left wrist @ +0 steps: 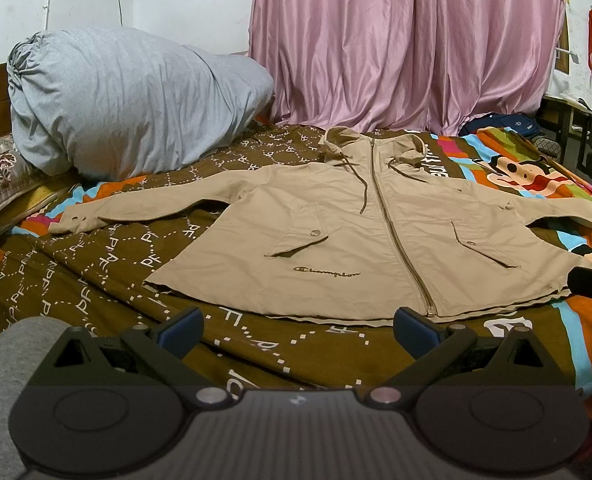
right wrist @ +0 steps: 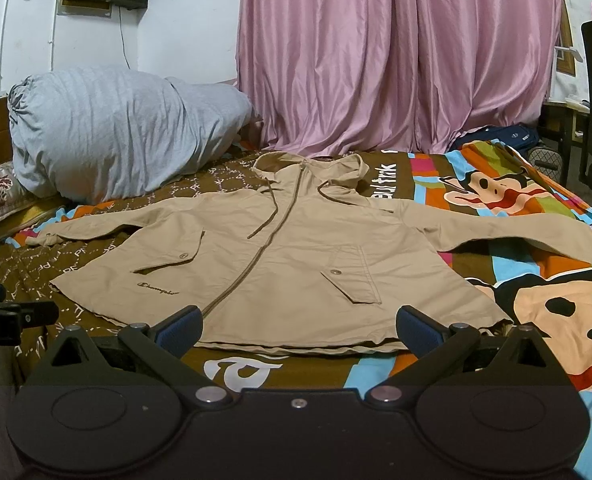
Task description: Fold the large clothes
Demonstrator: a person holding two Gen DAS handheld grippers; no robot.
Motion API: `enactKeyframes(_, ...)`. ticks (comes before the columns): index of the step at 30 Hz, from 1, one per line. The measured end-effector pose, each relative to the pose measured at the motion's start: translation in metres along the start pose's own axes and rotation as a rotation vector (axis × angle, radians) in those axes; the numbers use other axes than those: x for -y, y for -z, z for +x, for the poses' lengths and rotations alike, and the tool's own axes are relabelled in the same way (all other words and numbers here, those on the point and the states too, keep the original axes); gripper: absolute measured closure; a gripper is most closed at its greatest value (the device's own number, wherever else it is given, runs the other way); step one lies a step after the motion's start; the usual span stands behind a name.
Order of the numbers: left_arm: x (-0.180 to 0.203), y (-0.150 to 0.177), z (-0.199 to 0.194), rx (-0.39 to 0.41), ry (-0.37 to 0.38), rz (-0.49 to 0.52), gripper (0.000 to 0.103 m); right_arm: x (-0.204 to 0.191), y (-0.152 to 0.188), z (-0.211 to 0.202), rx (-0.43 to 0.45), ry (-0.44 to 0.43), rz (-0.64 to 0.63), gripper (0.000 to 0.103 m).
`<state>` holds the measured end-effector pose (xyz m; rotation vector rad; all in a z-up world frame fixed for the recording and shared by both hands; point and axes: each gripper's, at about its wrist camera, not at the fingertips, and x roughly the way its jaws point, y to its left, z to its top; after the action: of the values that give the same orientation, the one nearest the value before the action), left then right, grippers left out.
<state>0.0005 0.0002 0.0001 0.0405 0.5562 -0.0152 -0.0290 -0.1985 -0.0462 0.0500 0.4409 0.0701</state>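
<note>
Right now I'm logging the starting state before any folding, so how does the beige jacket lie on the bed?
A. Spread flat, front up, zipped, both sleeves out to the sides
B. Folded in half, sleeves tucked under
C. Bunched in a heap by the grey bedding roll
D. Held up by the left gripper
A: the beige jacket lies flat on the bedspread, zipper closed, sleeves spread, both grippers open and short of it.

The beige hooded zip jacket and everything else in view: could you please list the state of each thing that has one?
Beige hooded zip jacket: spread flat, face up, zipped, sleeves out, unfolded.
Jacket pocket flaps: snapped shut.
Left gripper: open, empty, short of the hem.
Right gripper: open, empty, at the hem.
Pink satin curtains: drawn closed.
Grey striped duvet: bundled up at the bedhead.
</note>
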Motion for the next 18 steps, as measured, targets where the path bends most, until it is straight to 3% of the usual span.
enactKeyframes(18,0.0,-0.0001,0.0001,-0.002,0.001,-0.001,0.0,0.001,0.0018,0.0001,-0.001,-0.002,0.003,0.0)
